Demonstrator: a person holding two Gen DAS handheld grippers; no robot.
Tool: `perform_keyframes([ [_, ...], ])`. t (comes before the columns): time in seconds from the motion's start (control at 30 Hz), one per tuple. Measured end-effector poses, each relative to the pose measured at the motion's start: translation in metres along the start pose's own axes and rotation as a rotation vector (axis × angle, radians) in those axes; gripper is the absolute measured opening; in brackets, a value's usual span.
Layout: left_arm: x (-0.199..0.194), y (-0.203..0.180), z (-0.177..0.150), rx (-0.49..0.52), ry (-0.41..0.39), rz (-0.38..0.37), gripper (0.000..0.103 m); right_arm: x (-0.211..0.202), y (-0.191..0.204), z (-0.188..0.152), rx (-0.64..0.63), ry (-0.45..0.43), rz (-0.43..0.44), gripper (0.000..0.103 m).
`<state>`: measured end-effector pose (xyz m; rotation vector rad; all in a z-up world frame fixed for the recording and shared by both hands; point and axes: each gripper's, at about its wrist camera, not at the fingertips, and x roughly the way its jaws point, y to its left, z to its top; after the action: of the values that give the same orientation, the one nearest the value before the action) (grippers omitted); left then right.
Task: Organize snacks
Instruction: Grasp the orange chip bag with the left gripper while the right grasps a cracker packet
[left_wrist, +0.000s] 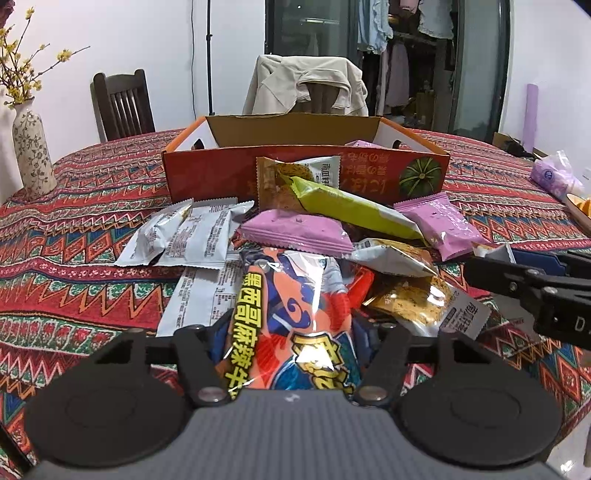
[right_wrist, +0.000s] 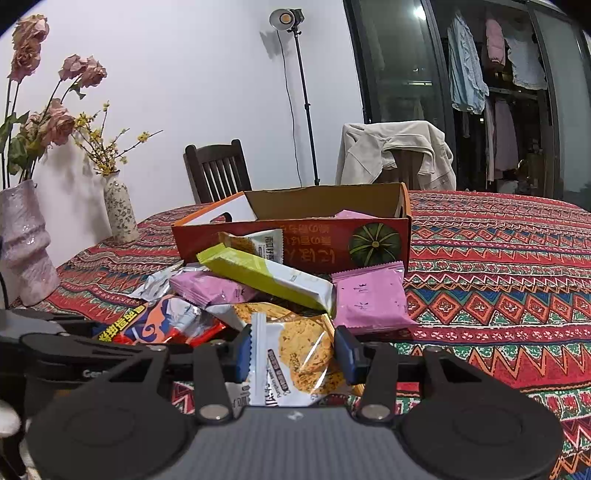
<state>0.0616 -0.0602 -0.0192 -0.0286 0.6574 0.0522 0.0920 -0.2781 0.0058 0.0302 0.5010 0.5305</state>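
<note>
A heap of snack packets lies on the patterned tablecloth in front of an orange cardboard box (left_wrist: 207, 177) (right_wrist: 295, 242) with a pumpkin picture. My left gripper (left_wrist: 291, 328) is shut on a large orange-and-blue chips bag (left_wrist: 295, 306) (right_wrist: 162, 323), which hides most of both fingers. My right gripper (right_wrist: 294, 350) is shut on a clear cookie packet (right_wrist: 295, 354), its blue pads (right_wrist: 242, 350) pressing both sides. Pink packets (left_wrist: 295, 230) (right_wrist: 369, 295), a long green-and-white packet (left_wrist: 351, 206) (right_wrist: 266, 277) and silver packets (left_wrist: 184, 236) fill the pile. One pink packet (right_wrist: 354, 213) lies inside the box.
Two vases with flowers (right_wrist: 120, 214) (right_wrist: 26, 243) stand at the table's left. Behind the table are a dark wooden chair (left_wrist: 122, 105), a chair draped with a beige coat (left_wrist: 306, 85) and a lamp stand (right_wrist: 303, 92). A plastic bag (left_wrist: 554, 173) lies at the right.
</note>
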Motion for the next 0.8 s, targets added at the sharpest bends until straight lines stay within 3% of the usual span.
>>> perform_keyframes([
  [0.4, -0.034, 0.027, 0.003, -0.042, -0.078, -0.015, 0.058, -0.01, 0.01, 0.005, -0.023, -0.025, -0.021, 0.045],
  [0.8, -0.042, 0.044, 0.043, -0.058, -0.191, -0.026, 0.058, -0.003, 0.009, 0.036, -0.055, -0.075, -0.066, 0.045],
])
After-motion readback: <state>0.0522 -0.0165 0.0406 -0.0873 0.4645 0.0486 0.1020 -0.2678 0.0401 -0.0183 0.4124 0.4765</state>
